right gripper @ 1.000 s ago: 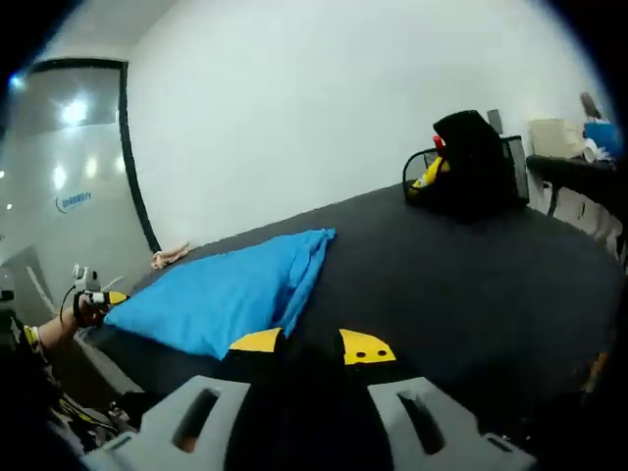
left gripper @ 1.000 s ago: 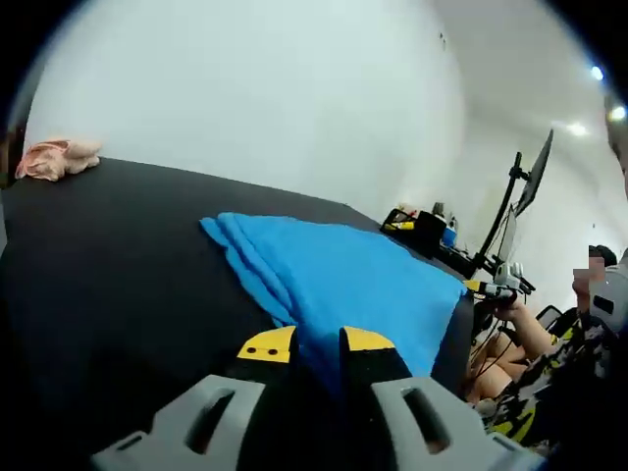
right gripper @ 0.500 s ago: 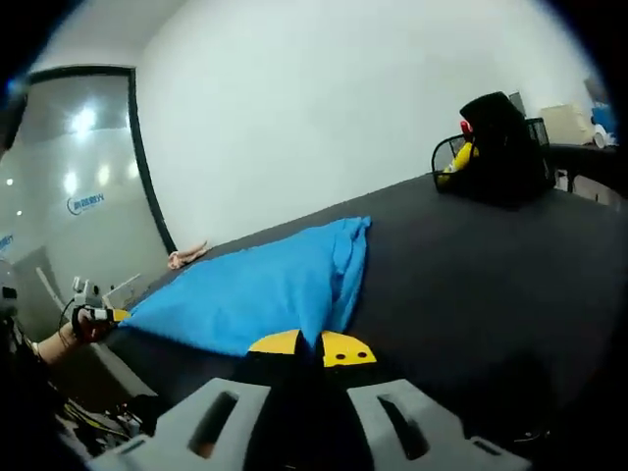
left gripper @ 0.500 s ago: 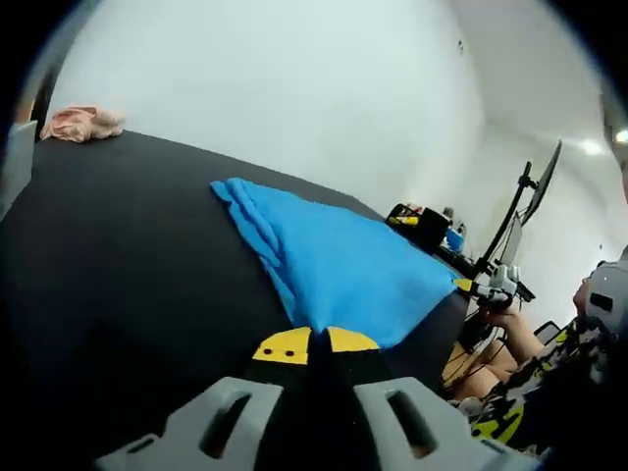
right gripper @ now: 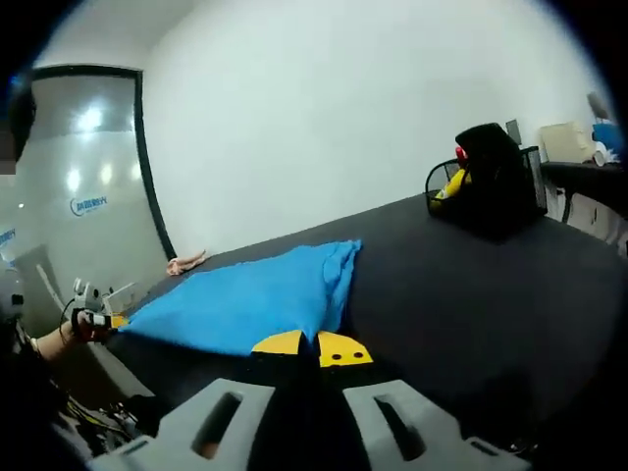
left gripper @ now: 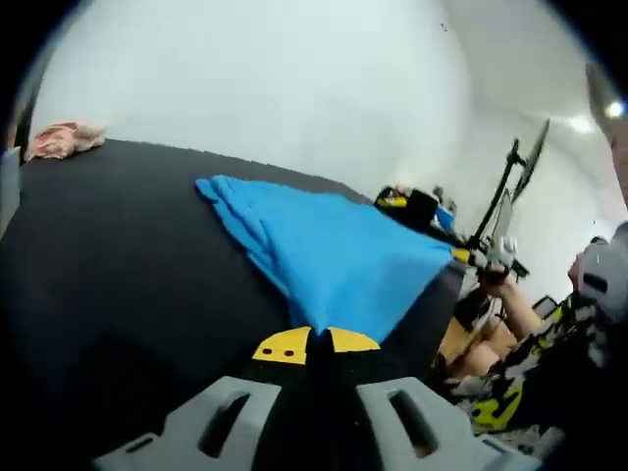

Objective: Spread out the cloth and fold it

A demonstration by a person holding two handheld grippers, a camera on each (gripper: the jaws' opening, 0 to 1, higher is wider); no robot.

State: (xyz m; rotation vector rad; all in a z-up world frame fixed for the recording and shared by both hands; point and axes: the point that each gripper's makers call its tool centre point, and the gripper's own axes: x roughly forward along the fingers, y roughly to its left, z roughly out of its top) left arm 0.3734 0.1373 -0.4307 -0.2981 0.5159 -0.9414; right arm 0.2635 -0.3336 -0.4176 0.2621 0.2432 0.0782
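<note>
Lying bunched on the black table (left gripper: 118, 255), the blue cloth (left gripper: 334, 255) looks soft, light; left gripper (left gripper: 307, 342) and right gripper (right gripper: 316, 345) each pinch a near corner, jaws together.

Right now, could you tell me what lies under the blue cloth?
The blue cloth lies on the black table, both grippers shut on its near corners. Whatever the table holds beneath it is covered.

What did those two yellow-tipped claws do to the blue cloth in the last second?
Both closed: the left gripper and right gripper, open a second ago, now pinch near corners of the blue cloth. The cloth still lies on the black table; the pink cloth stayed put.
</note>
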